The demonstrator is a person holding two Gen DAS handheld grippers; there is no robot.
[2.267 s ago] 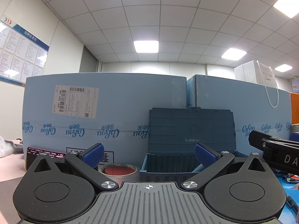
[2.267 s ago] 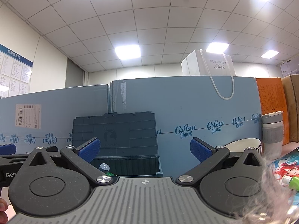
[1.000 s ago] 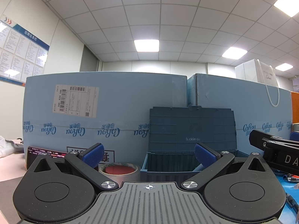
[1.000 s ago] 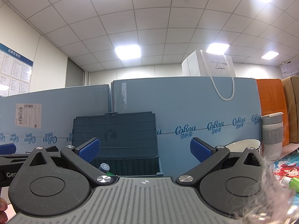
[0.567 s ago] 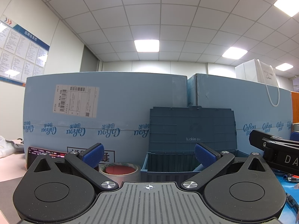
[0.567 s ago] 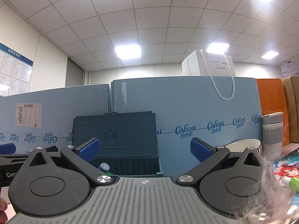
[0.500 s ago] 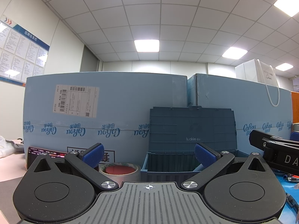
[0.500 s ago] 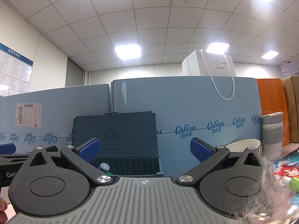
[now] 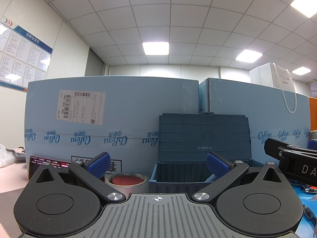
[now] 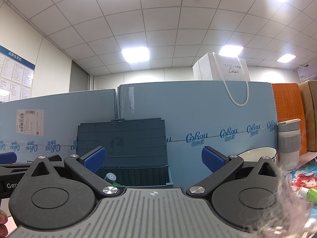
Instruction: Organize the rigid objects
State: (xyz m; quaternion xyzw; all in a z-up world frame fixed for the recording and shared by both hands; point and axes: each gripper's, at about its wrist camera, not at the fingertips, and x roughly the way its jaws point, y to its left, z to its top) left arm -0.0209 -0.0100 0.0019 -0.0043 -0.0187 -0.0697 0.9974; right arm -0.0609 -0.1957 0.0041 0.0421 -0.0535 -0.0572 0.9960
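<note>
A dark blue plastic crate (image 9: 178,176) with its lid (image 9: 204,136) raised stands ahead against large light blue boxes; it also shows in the right wrist view (image 10: 138,175). My left gripper (image 9: 158,163) is open and empty, level with the crate's front wall. My right gripper (image 10: 153,158) is open and empty, just right of the crate. A grey-capped item (image 10: 110,177) and something green lie inside the crate. A roll of clear tape (image 9: 126,182) sits left of the crate. The right gripper's body (image 9: 293,162) shows at the right edge.
Light blue cartons (image 9: 111,123) form a wall behind. A white bowl (image 10: 257,155), a grey-and-white tumbler (image 10: 288,144), a green marker (image 10: 310,194) and a cartoon-print mat (image 10: 303,176) lie right. A dark device (image 9: 49,162) sits left. A white bag (image 10: 221,70) tops the cartons.
</note>
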